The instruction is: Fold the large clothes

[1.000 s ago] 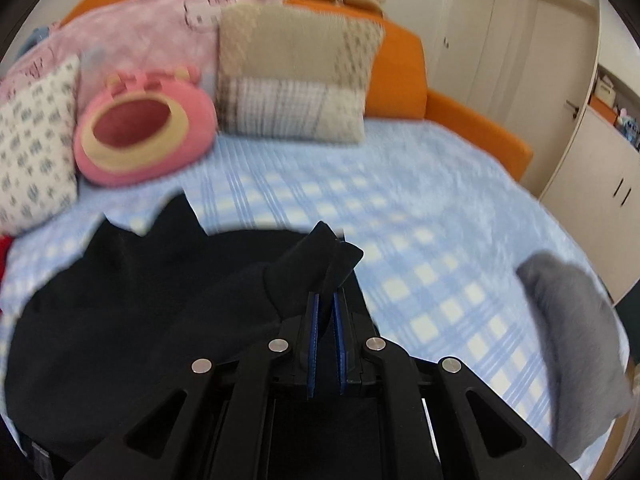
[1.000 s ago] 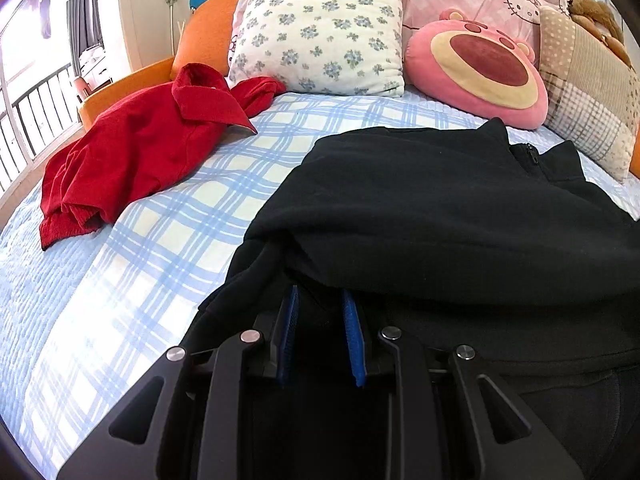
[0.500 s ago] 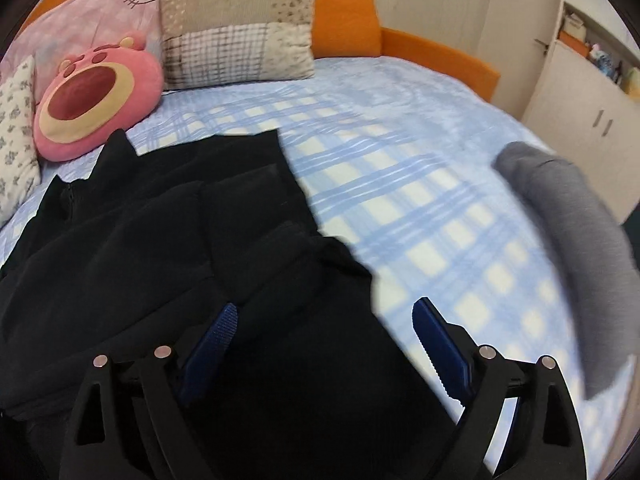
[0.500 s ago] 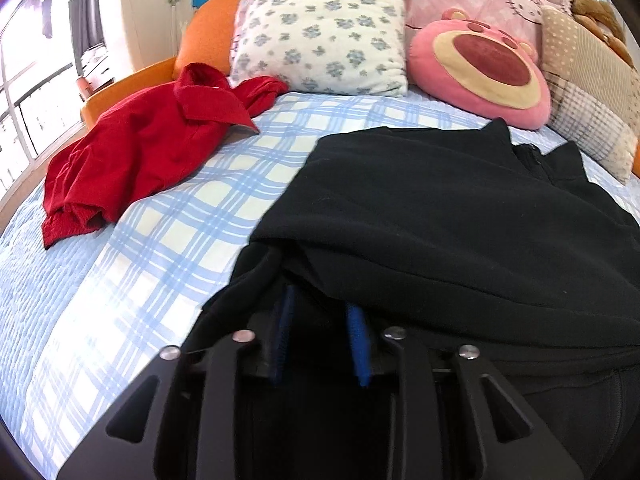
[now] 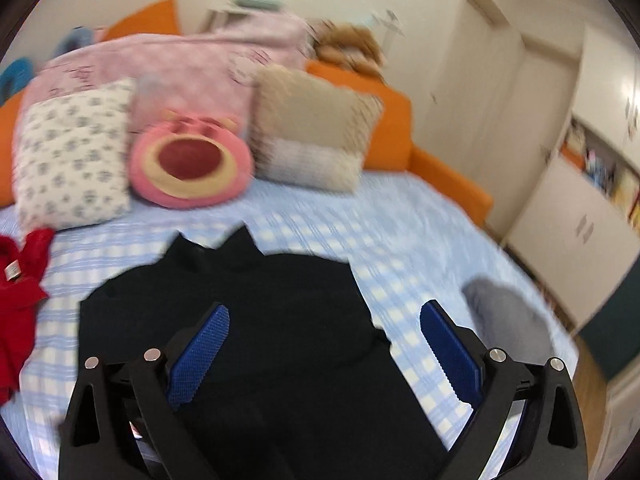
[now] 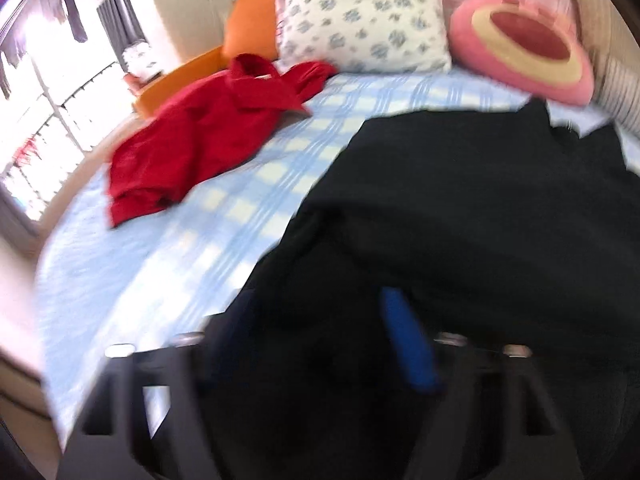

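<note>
While the black garment (image 5: pixel 256 320) lies spread on the blue-checked bed (image 5: pixel 400 240), its collar points toward the pillows and its lower part runs under both tools. Seen from the left wrist, the left tool (image 5: pixel 324 336) hangs above the cloth with its blue pads (image 5: pixel 200 344) spread wide apart, holding nothing; the black fabric shows between them, and the right-hand pad stands over the checked sheet just past the garment's edge. From the right wrist the view is blurred: the right tool (image 6: pixel 320 344) sits low against a bunched fold of the black garment (image 6: pixel 480 220), one blue pad (image 6: pixel 404 344) shows plainly and the other is a dark smear, so I cannot tell whether it pinches the cloth.

Beside the garment, toward the window side, a red garment (image 6: pixel 200 140) lies crumpled on the sheet, near but apart from the black one. On the other side a grey garment (image 5: pixel 508 320) rests near the bed's edge. At the head of the bed stand a floral pillow (image 5: pixel 72 152), a round pink bear cushion (image 5: pixel 188 164) and a beige patchwork pillow (image 5: pixel 312 128), with a pink blanket (image 5: pixel 180 68) heaped behind them against the orange headboard (image 5: pixel 392 120). White cupboards (image 5: pixel 580 208) line the wall beyond.
</note>
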The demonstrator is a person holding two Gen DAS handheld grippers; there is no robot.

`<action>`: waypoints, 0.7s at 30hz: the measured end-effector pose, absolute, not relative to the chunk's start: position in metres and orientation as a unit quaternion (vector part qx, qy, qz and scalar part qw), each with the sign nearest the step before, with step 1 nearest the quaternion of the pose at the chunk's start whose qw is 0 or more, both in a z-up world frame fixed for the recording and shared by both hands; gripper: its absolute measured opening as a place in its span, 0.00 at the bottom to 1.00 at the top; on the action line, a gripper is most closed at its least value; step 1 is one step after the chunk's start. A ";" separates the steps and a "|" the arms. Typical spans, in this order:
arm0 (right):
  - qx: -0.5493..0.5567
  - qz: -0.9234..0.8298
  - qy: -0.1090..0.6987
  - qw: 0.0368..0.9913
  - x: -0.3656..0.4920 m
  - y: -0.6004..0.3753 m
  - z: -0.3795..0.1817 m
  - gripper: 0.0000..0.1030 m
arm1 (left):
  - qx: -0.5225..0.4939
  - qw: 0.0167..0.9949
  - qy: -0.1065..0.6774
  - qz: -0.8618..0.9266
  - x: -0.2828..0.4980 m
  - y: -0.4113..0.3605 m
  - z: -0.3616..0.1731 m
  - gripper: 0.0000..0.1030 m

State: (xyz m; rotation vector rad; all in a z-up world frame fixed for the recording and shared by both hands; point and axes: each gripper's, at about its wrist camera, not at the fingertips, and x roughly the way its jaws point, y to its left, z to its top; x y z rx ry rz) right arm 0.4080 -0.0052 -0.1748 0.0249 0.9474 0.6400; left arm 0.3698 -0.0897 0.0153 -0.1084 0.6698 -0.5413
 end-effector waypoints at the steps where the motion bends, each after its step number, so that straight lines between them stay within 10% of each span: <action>1: 0.002 0.299 0.439 0.847 0.395 -0.025 -0.167 0.77 | -0.064 0.909 0.319 -0.260 0.370 -0.076 0.020 0.95; 8: -0.013 0.186 0.410 0.893 0.380 -0.160 -0.133 0.77 | -0.112 0.923 0.297 -0.219 0.380 0.027 0.005 0.97; 21: 0.089 0.031 0.379 0.921 0.445 -0.333 -0.089 0.73 | -0.155 0.867 0.457 -0.125 0.465 0.092 -0.202 0.96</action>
